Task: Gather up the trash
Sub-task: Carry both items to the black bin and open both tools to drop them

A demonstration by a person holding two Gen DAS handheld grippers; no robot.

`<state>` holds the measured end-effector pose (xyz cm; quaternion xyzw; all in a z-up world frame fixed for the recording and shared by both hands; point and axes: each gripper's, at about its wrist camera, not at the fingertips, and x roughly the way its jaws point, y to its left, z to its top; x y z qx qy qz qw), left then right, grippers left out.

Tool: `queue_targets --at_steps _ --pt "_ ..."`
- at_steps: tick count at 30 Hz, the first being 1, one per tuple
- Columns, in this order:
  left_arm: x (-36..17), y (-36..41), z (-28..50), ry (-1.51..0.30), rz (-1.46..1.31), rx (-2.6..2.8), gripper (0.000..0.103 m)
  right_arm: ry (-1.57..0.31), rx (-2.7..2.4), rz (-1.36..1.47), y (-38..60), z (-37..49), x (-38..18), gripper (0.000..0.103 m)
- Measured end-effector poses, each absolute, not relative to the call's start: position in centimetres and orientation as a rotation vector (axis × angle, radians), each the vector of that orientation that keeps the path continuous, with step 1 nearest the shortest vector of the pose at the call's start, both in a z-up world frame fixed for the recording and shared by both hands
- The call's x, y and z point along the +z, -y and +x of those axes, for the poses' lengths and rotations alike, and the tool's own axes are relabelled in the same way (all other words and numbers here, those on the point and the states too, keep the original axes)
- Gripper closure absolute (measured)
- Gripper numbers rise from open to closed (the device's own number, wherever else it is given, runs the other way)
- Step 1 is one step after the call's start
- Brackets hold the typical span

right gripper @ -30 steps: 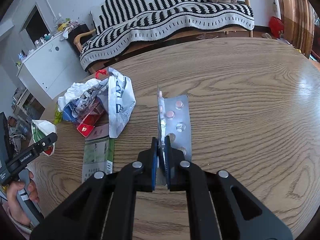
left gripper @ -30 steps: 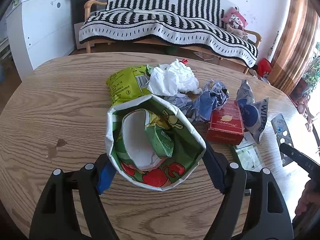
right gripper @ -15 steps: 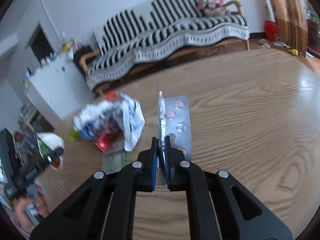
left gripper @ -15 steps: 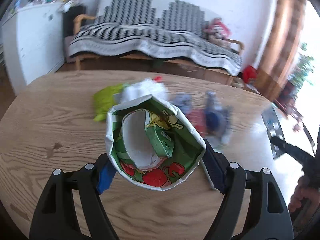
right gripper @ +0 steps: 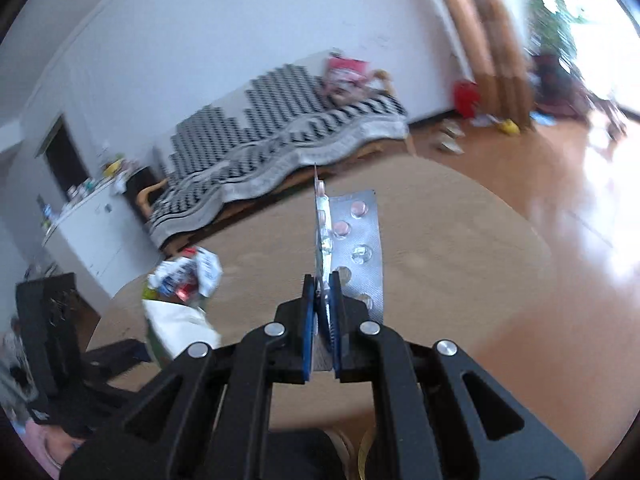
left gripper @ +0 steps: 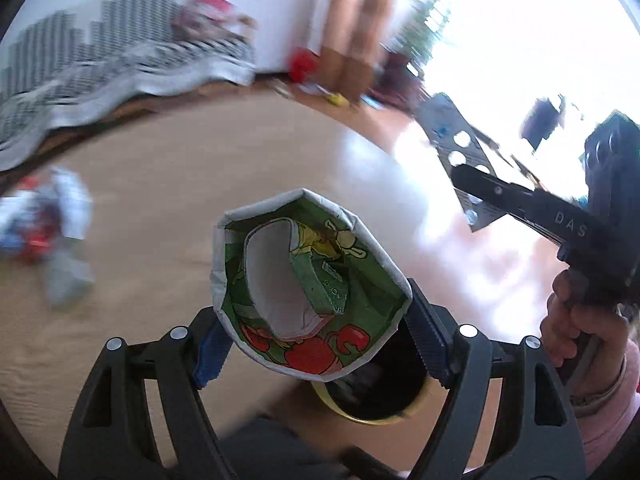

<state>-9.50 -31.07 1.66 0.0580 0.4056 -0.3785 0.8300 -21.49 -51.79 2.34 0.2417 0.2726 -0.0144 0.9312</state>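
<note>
Left wrist: carton (left gripper: 304, 288) gripped | bin (left gripper: 372, 392) beneath | trash pile (left gripper: 44, 224) left

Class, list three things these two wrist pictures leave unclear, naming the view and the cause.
1. Left wrist: the bin contents, hidden behind the carton.
2. Left wrist: the trash pile, smeared by motion blur.
3. Right wrist: the blister pack base, covered by the right gripper.
</note>
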Motion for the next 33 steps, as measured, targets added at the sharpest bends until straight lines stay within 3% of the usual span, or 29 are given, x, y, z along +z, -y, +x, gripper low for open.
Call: queue_targets --at_steps 7,12,23,27,29,30,31,32,33 --pt "-9.3 41.5 -14.3 -1.149 0.253 -0.906 0.027 -0.830 -0.154 0.694 57.9 -27.1 -11.4 0.095" --pt "-12.9 43.2 -15.8 -1.201 0.317 -0.892 0.028 -0.912 -0.171 0.815 59.3 -27.3 -18.2 0.095" --pt "-13.4 44.0 -15.2 -1.213 0.309 -0.884 0.027 -0.903 -0.130 0.953 60.0 -27.3 -20.3 0.095" --pt "-13.2 43.8 -15.2 -1.219 0.296 -0.887 0.022 -0.910 -0.126 1.000 60.6 -26.8 -19.6 0.095" --pt "-13.4 43.6 -15.1 -1.231 0.273 -0.876 0.010 -0.933 -0.128 0.999 60.9 -26.5 -19.4 0.084" --pt "-13.6 43.4 -15.0 -1.236 0.255 -0.857 0.007 -0.922 -0.120 0.996 61.1 -26.6 -18.9 0.038" --pt "-13.8 43.2 -14.9 -1.236 0.246 -0.847 0.007 -0.908 -0.117 0.987 61.1 -26.5 -18.5 0.011" --pt "-13.7 43.1 -14.8 -1.232 0.241 -0.834 0.007 -0.894 -0.126 0.970 61.2 -26.5 -17.9 0.005" --pt "-13.2 42.9 -14.7 -1.213 0.243 -0.809 0.007 -0.877 -0.136 0.953 61.3 -26.6 -17.3 0.006"
